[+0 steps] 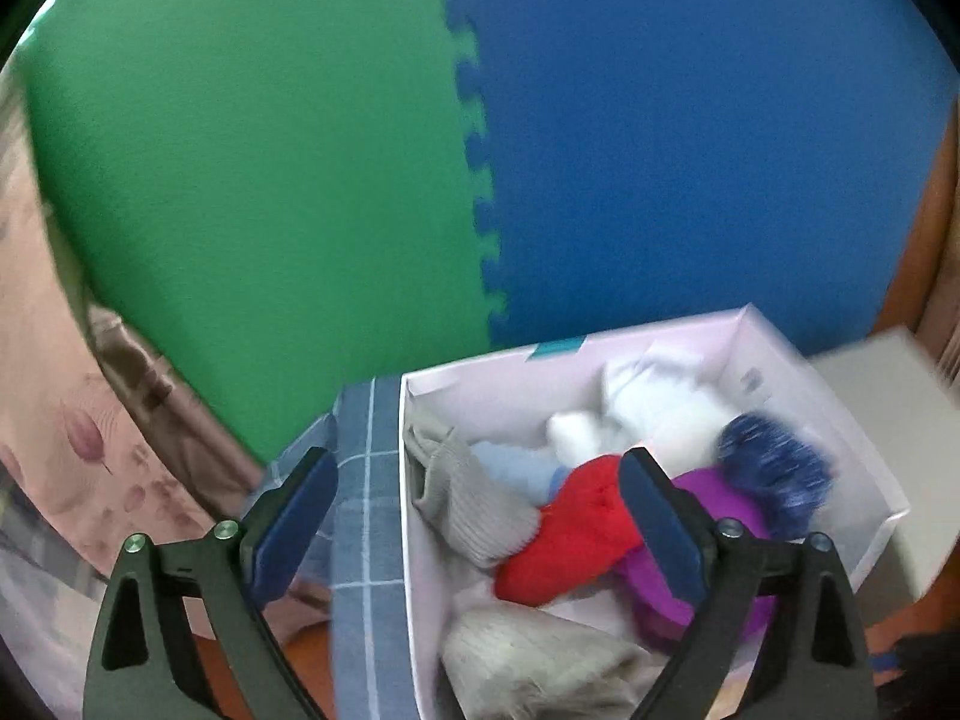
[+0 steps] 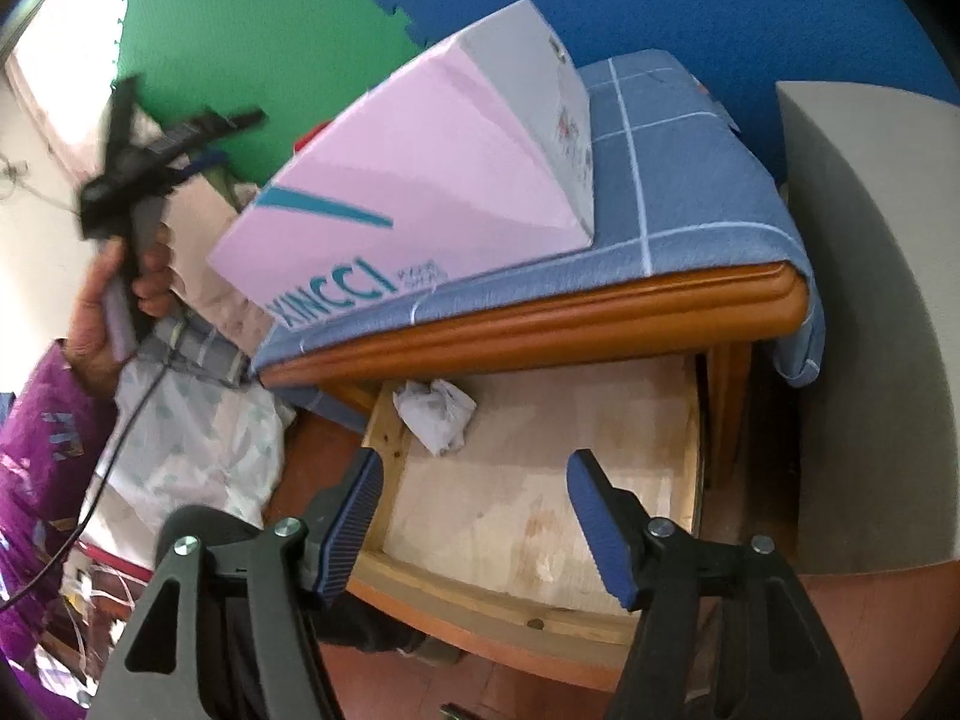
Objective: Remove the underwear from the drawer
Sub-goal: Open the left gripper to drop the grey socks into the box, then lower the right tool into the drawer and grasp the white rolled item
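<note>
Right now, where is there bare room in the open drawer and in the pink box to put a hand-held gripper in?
The drawer floor is bare from the crumpled white garment in its back-left corner across to the right wall and forward to the front rail. The pink box is crowded with bundled clothes; only a strip along its far wall shows bare.

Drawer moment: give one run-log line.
left gripper: open over box | right gripper: open over drawer | white garment: in drawer

a pink box [image 2: 420, 180] of knitted items sits on a blue checked cloth [image 2: 678, 180] before green and blue foam mats [image 1: 468, 120].
</note>
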Demonstrator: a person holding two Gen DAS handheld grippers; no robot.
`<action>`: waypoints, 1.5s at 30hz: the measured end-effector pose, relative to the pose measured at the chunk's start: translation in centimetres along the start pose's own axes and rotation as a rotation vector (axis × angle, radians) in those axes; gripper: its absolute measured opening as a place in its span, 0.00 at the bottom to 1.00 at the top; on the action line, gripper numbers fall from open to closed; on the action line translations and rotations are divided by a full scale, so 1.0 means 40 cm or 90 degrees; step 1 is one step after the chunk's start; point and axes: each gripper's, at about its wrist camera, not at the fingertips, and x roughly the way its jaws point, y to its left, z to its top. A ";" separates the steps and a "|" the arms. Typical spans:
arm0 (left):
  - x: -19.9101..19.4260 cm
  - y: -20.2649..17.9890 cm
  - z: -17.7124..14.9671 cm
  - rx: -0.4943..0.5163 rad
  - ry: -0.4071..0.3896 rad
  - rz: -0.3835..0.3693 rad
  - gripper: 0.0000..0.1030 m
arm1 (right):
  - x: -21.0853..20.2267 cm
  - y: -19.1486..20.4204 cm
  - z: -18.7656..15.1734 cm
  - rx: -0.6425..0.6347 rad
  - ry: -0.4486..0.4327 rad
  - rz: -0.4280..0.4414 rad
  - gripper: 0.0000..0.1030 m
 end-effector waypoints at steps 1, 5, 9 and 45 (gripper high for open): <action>-0.028 0.011 -0.014 -0.017 -0.018 -0.014 0.94 | 0.005 0.013 -0.004 -0.018 0.004 -0.004 0.63; -0.164 0.067 -0.149 -0.086 -0.088 -0.036 0.99 | 0.048 0.077 -0.029 -0.101 0.046 -0.011 0.63; -0.221 0.116 -0.301 -0.118 -0.076 -0.014 0.99 | 0.103 0.130 -0.048 -0.167 0.096 -0.017 0.63; -0.246 0.274 -0.551 -0.263 -0.028 -0.025 0.99 | 0.815 0.397 -0.227 -0.753 0.136 -0.305 0.63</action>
